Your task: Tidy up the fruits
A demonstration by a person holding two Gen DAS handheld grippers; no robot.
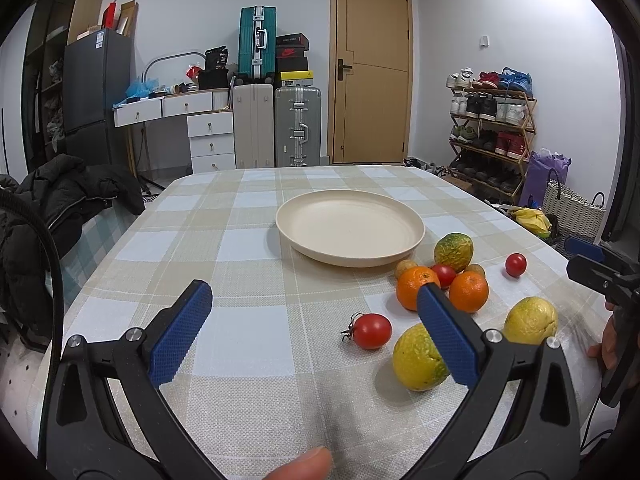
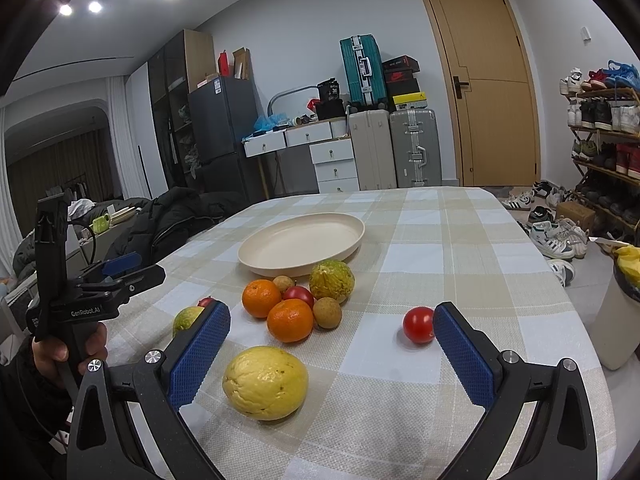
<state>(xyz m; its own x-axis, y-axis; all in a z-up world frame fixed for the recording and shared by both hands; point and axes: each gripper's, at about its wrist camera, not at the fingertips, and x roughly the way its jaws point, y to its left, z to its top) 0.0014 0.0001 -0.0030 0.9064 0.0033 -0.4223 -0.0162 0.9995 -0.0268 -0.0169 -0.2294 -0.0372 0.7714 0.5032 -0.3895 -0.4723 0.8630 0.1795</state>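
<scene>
I hold both hand-held grippers, left and right, wide and empty. Risk: closing off-centre rolls the yellow fruit off the bench.

The left tool hangs wide open over the checked-cloth tabletop; a round cream plastic plate sits beyond; a small red stemmed tomato lies beside a yellow-green citrus fruit
</scene>
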